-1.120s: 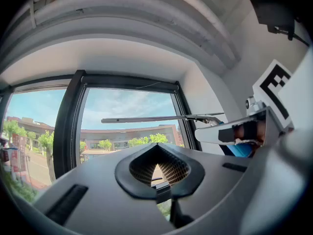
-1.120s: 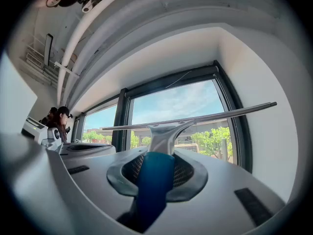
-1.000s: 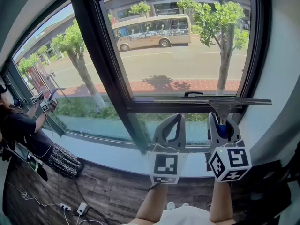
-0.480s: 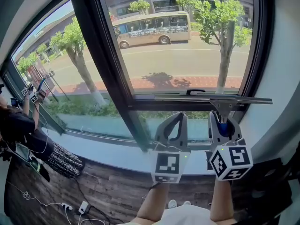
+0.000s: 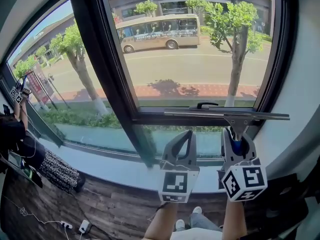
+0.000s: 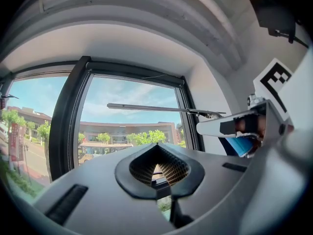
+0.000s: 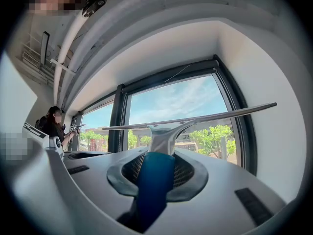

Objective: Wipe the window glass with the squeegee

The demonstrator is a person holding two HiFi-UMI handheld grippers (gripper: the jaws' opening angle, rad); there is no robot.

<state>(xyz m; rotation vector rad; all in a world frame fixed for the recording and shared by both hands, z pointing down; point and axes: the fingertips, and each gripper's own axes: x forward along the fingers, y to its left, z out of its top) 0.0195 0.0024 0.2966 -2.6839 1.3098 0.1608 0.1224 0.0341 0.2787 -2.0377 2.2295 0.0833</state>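
The squeegee has a long metal blade lying level along the bottom of the right window pane, just above the dark lower frame. My right gripper is shut on its blue handle and points up at the glass. In the right gripper view the blue handle stands between the jaws, with the blade crossing the pane. To its left, my left gripper is shut and holds nothing. The left gripper view shows its jaws closed and the blade over to the right.
A thick black mullion splits the window, and a small latch sits on the lower frame. A white wall closes in the right side. Another person stands at far left. Cables and a power strip lie on the wooden floor.
The squeegee and both grippers have shifted down a little in the view, the blade staying at the pane's bottom. The person at left has moved toward the picture's edge.
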